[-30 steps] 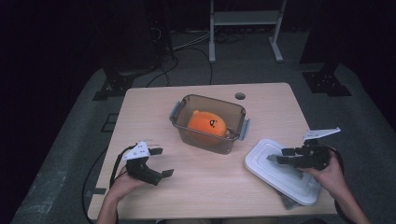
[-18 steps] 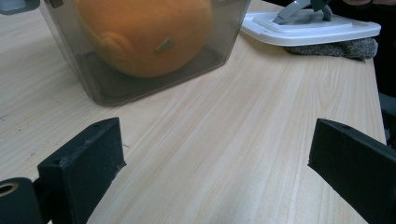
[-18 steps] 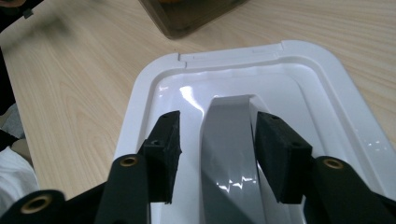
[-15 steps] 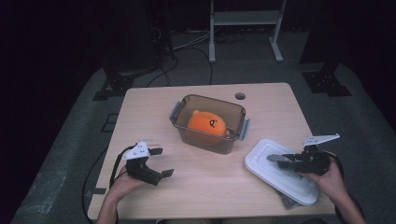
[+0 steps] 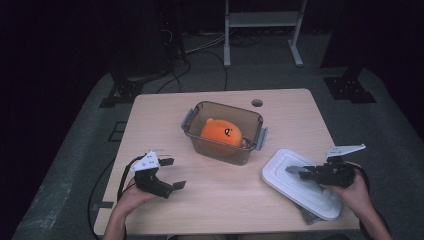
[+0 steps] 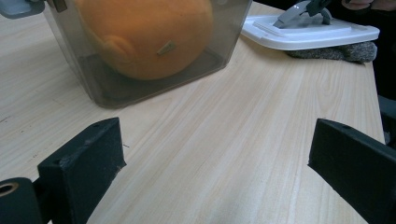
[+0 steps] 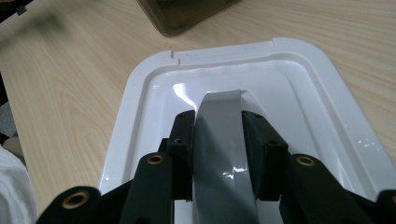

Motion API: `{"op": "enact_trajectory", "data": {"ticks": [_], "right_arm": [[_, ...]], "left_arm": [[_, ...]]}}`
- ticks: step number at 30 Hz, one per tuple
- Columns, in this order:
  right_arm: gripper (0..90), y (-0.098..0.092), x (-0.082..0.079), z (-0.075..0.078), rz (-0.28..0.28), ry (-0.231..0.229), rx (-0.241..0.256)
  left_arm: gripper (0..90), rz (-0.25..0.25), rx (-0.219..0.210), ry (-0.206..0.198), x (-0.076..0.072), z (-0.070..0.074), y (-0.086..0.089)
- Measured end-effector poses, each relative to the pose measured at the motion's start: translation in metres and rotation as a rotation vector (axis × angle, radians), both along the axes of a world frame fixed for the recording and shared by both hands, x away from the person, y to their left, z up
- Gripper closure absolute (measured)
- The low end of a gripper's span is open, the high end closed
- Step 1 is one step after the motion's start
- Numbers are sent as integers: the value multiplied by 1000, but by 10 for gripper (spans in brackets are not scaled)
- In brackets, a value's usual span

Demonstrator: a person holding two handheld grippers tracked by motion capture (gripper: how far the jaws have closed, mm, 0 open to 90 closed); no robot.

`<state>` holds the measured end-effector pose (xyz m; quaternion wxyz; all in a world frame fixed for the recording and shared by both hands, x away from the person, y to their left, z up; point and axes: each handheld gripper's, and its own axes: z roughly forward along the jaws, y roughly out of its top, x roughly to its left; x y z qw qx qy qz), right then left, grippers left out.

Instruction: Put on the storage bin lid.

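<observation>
Two hand-held grippers: mine.
Right hand-held gripper (image 5: 300, 171): lower right, jaws clamped on the lid's grey tab (image 7: 223, 140) (white lid (image 5: 295, 182)).
Left hand-held gripper (image 5: 172, 173): lower left, jaws wide apart, holding nothing.

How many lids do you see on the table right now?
1. The white lid lies at the table's right front, off the container, its grey handle clamped in the right gripper. Nothing suggests a hidden second one.
</observation>
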<state>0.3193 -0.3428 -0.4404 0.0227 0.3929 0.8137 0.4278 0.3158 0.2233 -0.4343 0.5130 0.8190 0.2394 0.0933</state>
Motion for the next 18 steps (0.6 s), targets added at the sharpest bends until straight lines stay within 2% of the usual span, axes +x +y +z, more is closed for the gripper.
{"op": "enact_trajectory", "data": {"ticks": [18], "right_arm": [[658,-2,-3,10,5,3,5]], "left_arm": [[26,2,-2,-2,0,1,1]]}}
